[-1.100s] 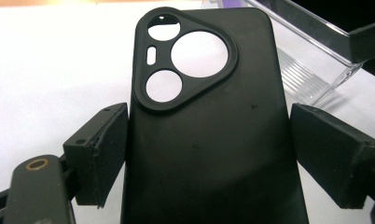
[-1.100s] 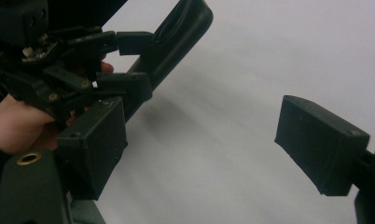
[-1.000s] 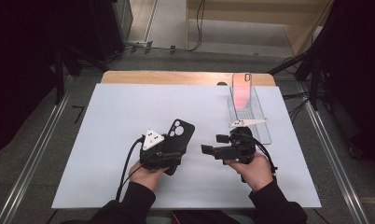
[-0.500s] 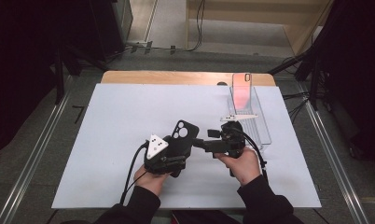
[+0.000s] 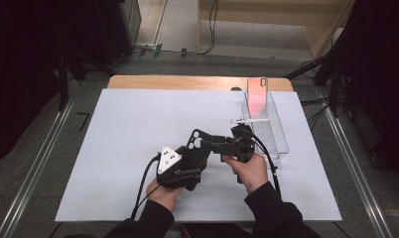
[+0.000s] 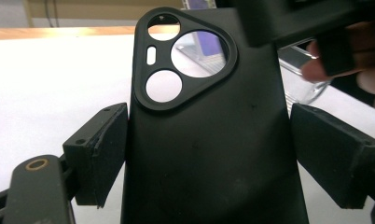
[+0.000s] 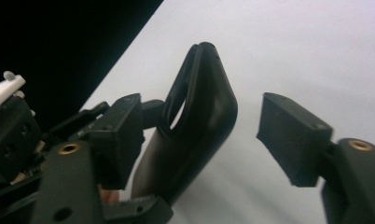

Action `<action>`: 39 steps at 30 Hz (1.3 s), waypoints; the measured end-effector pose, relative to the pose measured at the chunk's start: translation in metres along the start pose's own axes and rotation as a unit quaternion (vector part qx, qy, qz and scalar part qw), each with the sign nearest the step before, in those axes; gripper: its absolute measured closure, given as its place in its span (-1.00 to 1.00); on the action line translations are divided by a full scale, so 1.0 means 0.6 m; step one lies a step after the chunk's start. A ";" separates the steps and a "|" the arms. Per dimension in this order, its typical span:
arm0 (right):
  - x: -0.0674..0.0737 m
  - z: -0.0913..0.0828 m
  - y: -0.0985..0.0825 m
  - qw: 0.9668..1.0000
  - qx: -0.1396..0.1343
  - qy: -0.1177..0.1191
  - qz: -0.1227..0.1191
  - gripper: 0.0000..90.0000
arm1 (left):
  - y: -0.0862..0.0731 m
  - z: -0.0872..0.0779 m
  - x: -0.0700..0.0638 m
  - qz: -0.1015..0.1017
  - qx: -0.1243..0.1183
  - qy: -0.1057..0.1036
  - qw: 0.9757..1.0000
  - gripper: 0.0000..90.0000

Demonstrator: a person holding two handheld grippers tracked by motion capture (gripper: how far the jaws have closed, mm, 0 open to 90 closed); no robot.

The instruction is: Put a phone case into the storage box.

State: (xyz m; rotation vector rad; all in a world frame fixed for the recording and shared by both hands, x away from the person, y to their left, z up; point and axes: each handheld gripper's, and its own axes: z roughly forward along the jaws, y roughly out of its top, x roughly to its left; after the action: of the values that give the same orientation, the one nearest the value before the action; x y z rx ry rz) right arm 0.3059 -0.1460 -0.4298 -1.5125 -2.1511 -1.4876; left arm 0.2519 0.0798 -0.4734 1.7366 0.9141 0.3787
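Note:
A black phone case (image 5: 197, 145) with a three-cornered camera cutout is held at its lower part by my left gripper (image 5: 191, 161), which is shut on its two long edges. From the left gripper view the case (image 6: 209, 116) stands upright between the pads (image 6: 101, 154) of the left gripper (image 6: 206, 158). My right gripper (image 5: 211, 144) reaches in from the right, its jaws astride the case's upper end. They have just been closing. In the right gripper view the case (image 7: 199, 121) lies against one jaw of the right gripper (image 7: 209, 135), while the other pad (image 7: 293, 140) stands clear of it.
A white sheet (image 5: 128, 124) covers the wooden table (image 5: 187, 82). At the back right stands a clear plastic rack (image 5: 269, 129) holding a pinkish phone case (image 5: 257, 96) upright. Dark floor and metal rails flank the table.
My right gripper has moved left from beside the rack to the case's upper end, and its jaws have narrowed around it. The left gripper has kept its hold and barely shifted.

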 end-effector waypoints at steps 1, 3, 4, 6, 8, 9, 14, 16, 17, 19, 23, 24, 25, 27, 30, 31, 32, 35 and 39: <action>-0.001 0.001 0.002 1.000 0.001 0.002 0.007 -0.13 | 0.000 0.000 -0.001 -0.001 0.002 0.001 1.000 -0.68; -0.003 0.003 0.004 1.000 0.000 0.010 0.021 0.04 | 0.000 0.000 -0.001 -0.003 0.002 0.001 1.000 -0.68; -0.005 0.004 0.005 1.000 0.002 0.014 0.025 0.19 | 0.000 0.000 -0.001 -0.004 0.001 -0.001 1.000 -0.68; -0.008 0.006 0.007 0.999 0.003 0.025 0.031 0.31 | 0.001 -0.001 0.000 -0.008 0.000 -0.003 1.000 -0.68; -0.012 0.006 0.008 0.999 0.001 0.037 0.039 0.50 | 0.001 -0.002 0.000 -0.010 -0.001 -0.004 1.000 -0.68; -0.014 0.006 0.009 0.998 0.001 0.045 0.044 0.53 | 0.001 -0.002 0.000 -0.011 -0.001 -0.003 1.000 -0.68; -0.015 0.007 0.011 0.995 -0.001 0.077 0.055 0.68 | 0.000 -0.001 0.001 -0.008 -0.001 -0.005 1.000 -0.68; -0.013 0.006 0.012 0.995 -0.002 0.083 0.055 0.69 | 0.000 -0.002 0.000 -0.006 -0.004 -0.005 1.000 -0.68; -0.012 0.005 0.012 0.995 -0.003 0.084 0.053 0.70 | 0.001 -0.002 0.000 -0.006 -0.007 -0.007 1.000 -0.69; -0.010 0.002 0.013 0.995 -0.002 0.087 0.054 0.70 | 0.002 -0.003 0.000 -0.004 -0.010 -0.010 1.000 -0.69; -0.008 -0.001 0.015 0.994 -0.001 0.093 0.052 0.71 | 0.003 -0.003 -0.002 0.003 -0.011 -0.009 1.000 -0.69; -0.008 -0.002 0.015 0.994 -0.001 0.093 0.052 0.72 | 0.004 -0.003 -0.002 0.005 -0.011 -0.009 1.000 -0.69; -0.008 -0.002 0.015 0.994 -0.001 0.095 0.053 0.72 | 0.005 -0.004 -0.001 0.005 -0.010 -0.010 1.000 -0.70; -0.006 -0.003 0.016 0.994 0.000 0.096 0.051 0.72 | 0.006 -0.004 0.000 0.007 -0.010 -0.012 1.000 -0.70; -0.003 -0.004 0.017 0.994 0.000 0.096 0.050 0.72 | 0.008 -0.005 -0.001 0.008 -0.011 -0.015 1.000 -0.71; -0.002 -0.005 0.018 0.994 -0.002 0.095 0.049 0.72 | 0.009 -0.006 -0.001 0.012 -0.013 -0.013 1.000 -0.71; -0.001 -0.006 0.018 0.994 -0.003 0.095 0.045 0.72 | 0.010 -0.006 -0.001 0.013 -0.009 -0.013 1.000 -0.71; 0.002 -0.007 0.019 0.995 -0.006 0.090 0.037 0.72 | 0.015 -0.008 0.001 0.003 -0.001 -0.024 1.000 -0.72; 0.001 -0.016 0.022 0.996 -0.013 0.079 0.031 0.72 | 0.018 -0.009 0.004 -0.009 0.018 -0.037 0.999 -0.71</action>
State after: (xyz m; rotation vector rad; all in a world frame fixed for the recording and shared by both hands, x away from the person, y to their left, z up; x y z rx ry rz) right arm 0.3118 -0.1524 -0.4160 -1.4046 -1.9861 -1.5625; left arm 0.2542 0.0839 -0.4619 1.7629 0.8887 0.2856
